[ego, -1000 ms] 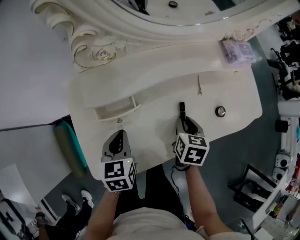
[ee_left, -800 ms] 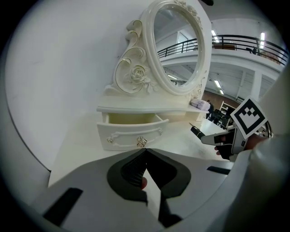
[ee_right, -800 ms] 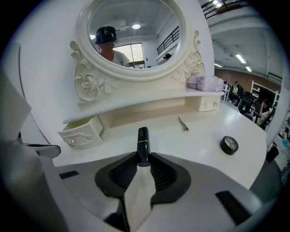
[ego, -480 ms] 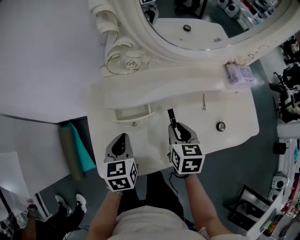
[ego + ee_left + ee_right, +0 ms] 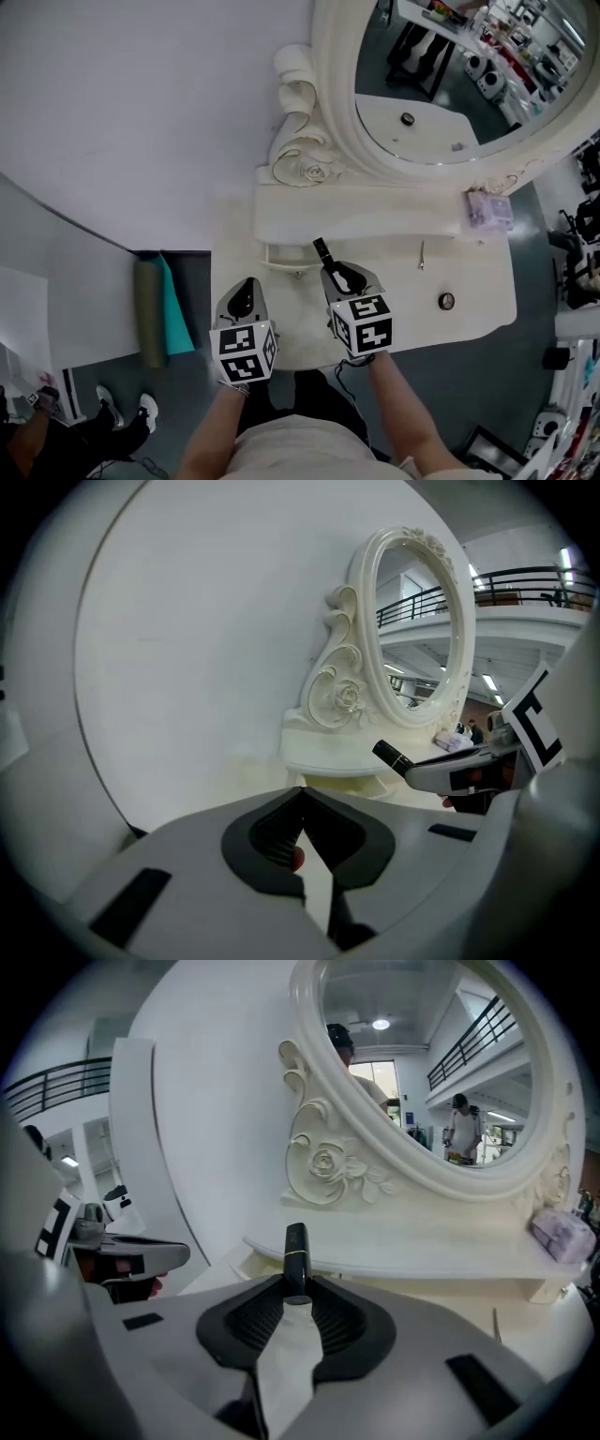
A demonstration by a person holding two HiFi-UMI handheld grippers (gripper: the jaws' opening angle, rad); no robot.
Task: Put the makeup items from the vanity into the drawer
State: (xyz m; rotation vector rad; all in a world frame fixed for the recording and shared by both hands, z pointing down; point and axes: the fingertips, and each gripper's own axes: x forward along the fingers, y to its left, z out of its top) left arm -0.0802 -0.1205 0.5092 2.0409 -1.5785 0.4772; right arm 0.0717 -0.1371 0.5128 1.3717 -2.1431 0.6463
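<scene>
An oval mirror (image 5: 450, 84) is set behind the white counter (image 5: 403, 314), in which a small drawer (image 5: 281, 255) is seen pulled open. A black tube (image 5: 322, 250) is pinched in the right claw (image 5: 336, 272) and held near the drawer. The left claw (image 5: 246, 292) is pressed together, empty. A purple pack (image 5: 489, 210), a hairpin (image 5: 421, 254) and a small round item (image 5: 447, 301) are seen on the counter.
</scene>
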